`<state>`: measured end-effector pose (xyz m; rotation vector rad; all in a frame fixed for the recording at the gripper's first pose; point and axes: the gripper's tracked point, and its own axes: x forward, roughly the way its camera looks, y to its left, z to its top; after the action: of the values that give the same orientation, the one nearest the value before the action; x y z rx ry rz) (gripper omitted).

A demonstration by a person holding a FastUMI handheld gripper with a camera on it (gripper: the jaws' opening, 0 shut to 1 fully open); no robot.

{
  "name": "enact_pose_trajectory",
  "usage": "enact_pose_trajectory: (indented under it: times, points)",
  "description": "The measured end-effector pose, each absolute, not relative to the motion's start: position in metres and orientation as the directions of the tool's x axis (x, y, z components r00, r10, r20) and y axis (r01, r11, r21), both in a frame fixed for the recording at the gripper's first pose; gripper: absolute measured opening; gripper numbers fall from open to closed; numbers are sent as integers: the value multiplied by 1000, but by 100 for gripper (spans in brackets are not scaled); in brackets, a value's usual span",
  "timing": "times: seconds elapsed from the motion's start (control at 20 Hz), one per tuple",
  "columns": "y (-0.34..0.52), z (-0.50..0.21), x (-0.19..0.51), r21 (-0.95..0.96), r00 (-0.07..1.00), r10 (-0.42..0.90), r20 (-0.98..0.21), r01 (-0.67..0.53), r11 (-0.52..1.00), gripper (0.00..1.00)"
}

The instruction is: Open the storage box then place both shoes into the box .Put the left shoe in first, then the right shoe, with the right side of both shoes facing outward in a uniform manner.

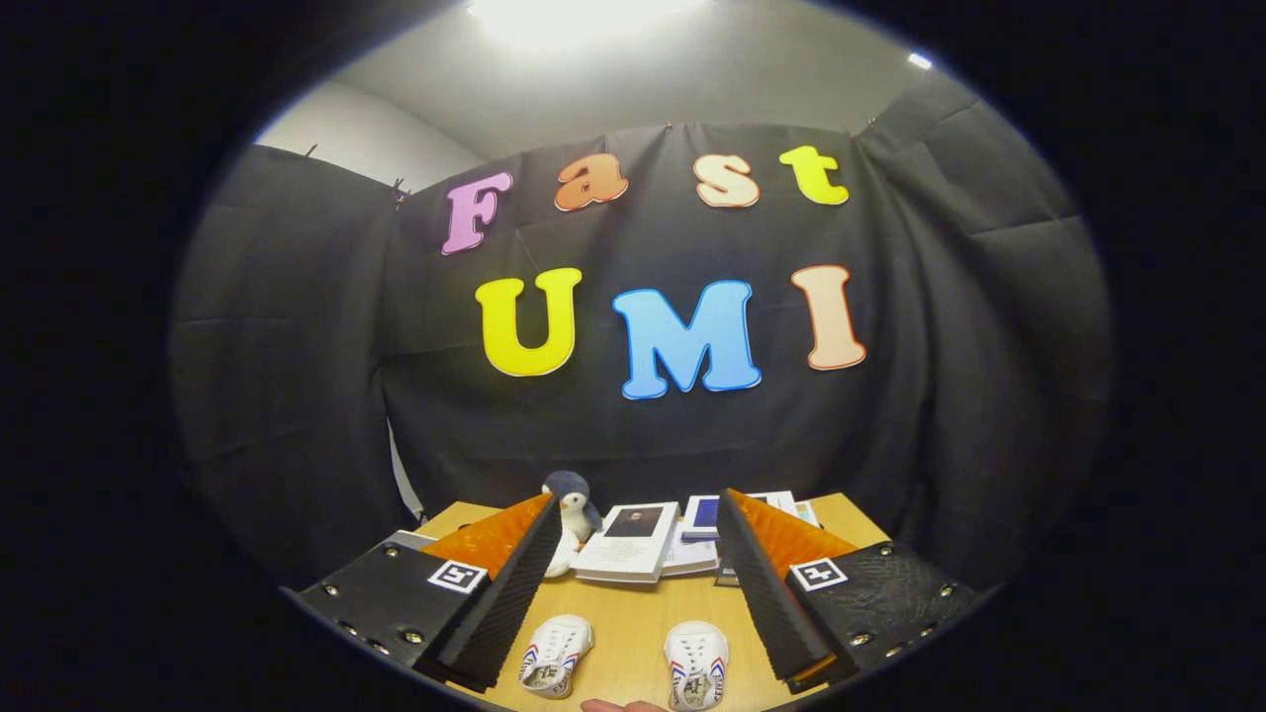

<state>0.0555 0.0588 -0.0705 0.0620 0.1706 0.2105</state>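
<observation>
Hovering above a pale wooden table (633,613), the gripper (633,578) holds its ribbed fingers spread wide, grasping nothing. Two small white lace-up shoes (556,655) (696,665) with striped sides lie between them, neither yet boxed, so the task looks barely begun. Beyond sit a plush penguin (572,519) and glossy booklets (633,539).

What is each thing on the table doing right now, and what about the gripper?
gripper: open, fingers wide apart, holding nothing
left-hand shoe: flat on the table, between the fingers, laced, untouched
right-hand shoe: flat on the table beside the other shoe, laced, untouched
penguin toy: standing upright beyond the fingers
books: closed, lying flat beside the penguin toy
table: bare wood between the shoes
</observation>
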Motion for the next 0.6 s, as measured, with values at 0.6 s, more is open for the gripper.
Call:
enact_pose_trajectory:
  times: [0.6]
  points:
    - [171, -181, 67, 340, 709, 570, -415, -461, 820, 99]
